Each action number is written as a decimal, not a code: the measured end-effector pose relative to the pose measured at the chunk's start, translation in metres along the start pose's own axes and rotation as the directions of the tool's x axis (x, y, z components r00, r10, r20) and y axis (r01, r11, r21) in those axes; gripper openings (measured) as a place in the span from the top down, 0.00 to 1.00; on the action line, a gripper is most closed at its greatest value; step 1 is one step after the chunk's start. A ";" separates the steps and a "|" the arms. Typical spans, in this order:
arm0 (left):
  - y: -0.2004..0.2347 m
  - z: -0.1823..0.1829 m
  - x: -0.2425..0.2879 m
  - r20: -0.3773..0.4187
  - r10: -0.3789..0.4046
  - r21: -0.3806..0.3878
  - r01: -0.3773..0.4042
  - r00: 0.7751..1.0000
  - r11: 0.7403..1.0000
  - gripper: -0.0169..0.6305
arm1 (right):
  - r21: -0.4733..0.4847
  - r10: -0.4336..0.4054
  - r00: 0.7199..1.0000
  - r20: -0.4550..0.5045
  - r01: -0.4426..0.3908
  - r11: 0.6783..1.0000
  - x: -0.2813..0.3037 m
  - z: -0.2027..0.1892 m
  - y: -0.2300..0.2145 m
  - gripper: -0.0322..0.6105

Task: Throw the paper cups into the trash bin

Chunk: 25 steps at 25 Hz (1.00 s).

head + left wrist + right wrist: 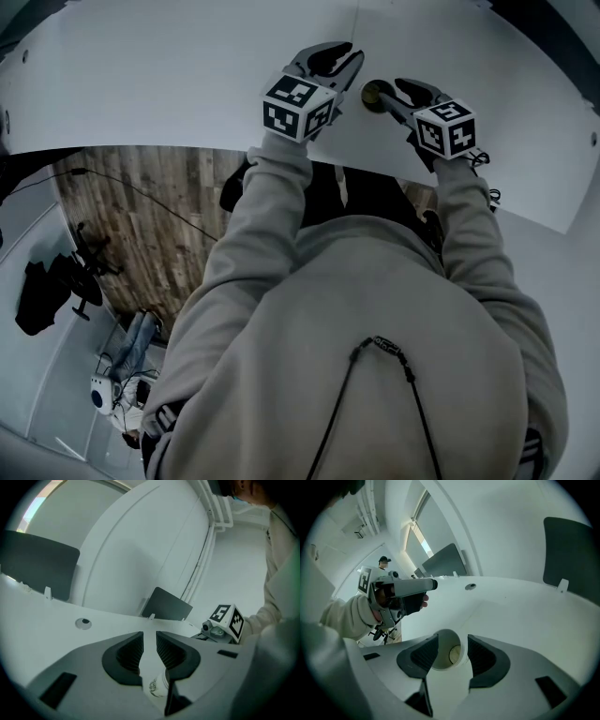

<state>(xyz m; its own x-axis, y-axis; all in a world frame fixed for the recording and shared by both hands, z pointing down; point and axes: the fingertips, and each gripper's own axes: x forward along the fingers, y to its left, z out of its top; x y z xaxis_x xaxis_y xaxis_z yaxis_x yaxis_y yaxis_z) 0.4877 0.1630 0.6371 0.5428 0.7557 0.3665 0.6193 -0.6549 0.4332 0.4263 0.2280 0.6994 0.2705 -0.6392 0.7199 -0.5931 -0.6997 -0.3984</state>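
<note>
Right gripper (453, 639) stood wide open, and there between its jaws lay the pale paper cup (446, 657), tipped on its side on the white curved surface (525, 616), mouth toward the camera, the right pad clear of it. Left gripper (149, 634), jaws almost together, pinched a small white printed paper piece (158, 686) low in its throat. Beyond: a round cable grommet (84, 623), dark grey divider panels (166, 605), wood-plank floor (141, 225).

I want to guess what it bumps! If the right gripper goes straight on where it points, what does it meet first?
Probably the paper cup, lying on its side on the white table, mouth toward the right gripper. It is already between the open jaws.
</note>
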 end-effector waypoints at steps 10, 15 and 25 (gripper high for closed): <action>0.003 -0.014 0.001 -0.013 -0.003 -0.025 0.003 1.000 1.000 0.86 | 0.031 -0.012 0.998 -0.061 0.014 0.999 0.018 -0.014 -0.008 0.68; 0.003 -0.016 0.005 -0.024 0.001 -0.024 -0.002 1.000 1.000 0.86 | -0.022 -0.067 0.992 -0.107 0.065 0.998 0.020 -0.017 -0.017 0.88; 0.004 -0.014 0.003 -0.009 0.031 0.008 -0.031 0.999 0.999 0.97 | -0.012 -0.089 0.991 -0.095 0.088 0.996 0.015 -0.014 -0.021 0.89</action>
<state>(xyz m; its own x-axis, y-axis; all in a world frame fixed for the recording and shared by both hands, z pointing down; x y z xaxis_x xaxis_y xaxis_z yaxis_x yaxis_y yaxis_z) 0.4843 0.1625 0.6515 0.5563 0.7352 0.3873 0.6067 -0.6778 0.4153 0.4320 0.2379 0.7268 0.2487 -0.5411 0.8033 -0.5761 -0.7494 -0.3264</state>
